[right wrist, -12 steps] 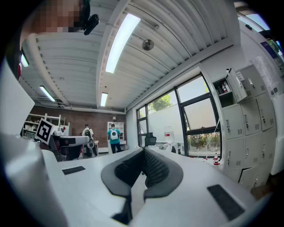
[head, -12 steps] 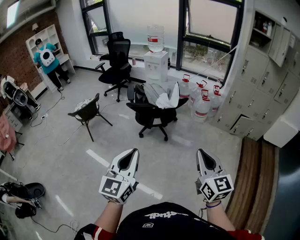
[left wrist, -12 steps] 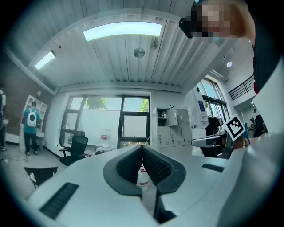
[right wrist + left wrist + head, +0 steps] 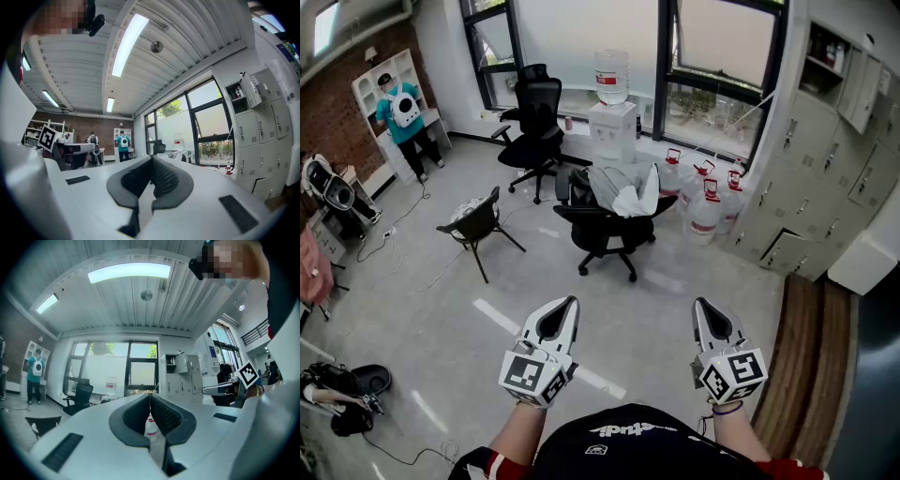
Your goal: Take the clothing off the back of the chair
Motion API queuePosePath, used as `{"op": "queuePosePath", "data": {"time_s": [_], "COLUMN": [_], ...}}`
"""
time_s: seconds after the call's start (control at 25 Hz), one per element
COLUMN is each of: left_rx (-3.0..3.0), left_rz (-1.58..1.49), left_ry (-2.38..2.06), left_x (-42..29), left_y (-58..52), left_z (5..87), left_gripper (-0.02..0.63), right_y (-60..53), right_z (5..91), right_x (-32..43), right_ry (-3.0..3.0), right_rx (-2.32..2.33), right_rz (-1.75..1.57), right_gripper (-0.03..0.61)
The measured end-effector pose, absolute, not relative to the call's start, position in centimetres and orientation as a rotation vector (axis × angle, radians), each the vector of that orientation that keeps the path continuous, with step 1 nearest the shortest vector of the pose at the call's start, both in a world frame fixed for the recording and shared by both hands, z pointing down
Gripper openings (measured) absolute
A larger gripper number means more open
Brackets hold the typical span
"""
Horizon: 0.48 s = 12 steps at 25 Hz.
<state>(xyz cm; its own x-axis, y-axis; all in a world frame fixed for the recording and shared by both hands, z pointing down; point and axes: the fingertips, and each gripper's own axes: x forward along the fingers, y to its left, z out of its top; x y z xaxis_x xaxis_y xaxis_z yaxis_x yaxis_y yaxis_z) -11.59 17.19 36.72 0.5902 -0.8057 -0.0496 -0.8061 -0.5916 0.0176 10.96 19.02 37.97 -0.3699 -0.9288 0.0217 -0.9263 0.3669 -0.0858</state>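
Grey-and-white clothing [image 4: 623, 190] draped over the back of the black swivel office chair [image 4: 602, 230] near the window shows plainly only in the head view, well ahead of the left gripper [image 4: 566, 304] and right gripper [image 4: 703, 306], both held level. Each gripper view shows its own jaws pressed together on nothing, the left one also framing a clear water jug [image 4: 150, 425] beyond them. Against the earlier frame, the person in a teal top [image 4: 401, 111] by the white shelf [image 4: 366, 94] has shifted slightly; both grippers are unmoved.
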Motion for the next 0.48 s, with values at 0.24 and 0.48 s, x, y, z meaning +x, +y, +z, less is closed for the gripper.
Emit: {"op": "queuePosePath", "data": {"time_s": [0.24, 0.48], "left_rx": [-2.8, -2.81], "left_rz": [0.08, 0.109], "left_ry": [1.42, 1.426], "left_x": [-11.44, -11.32], "left_y": [17.06, 16.96], "left_z": [37.03, 36.8], "left_gripper": [0.025, 0.025], "right_y": [18.78, 18.71], "right_z": [38.47, 38.48], "right_x": [11.07, 11.11], "right_ry": [2.567, 2.576], "right_rx": [-1.728, -1.715], "right_rz": [-0.169, -0.178], "right_gripper": [0.006, 0.006]}}
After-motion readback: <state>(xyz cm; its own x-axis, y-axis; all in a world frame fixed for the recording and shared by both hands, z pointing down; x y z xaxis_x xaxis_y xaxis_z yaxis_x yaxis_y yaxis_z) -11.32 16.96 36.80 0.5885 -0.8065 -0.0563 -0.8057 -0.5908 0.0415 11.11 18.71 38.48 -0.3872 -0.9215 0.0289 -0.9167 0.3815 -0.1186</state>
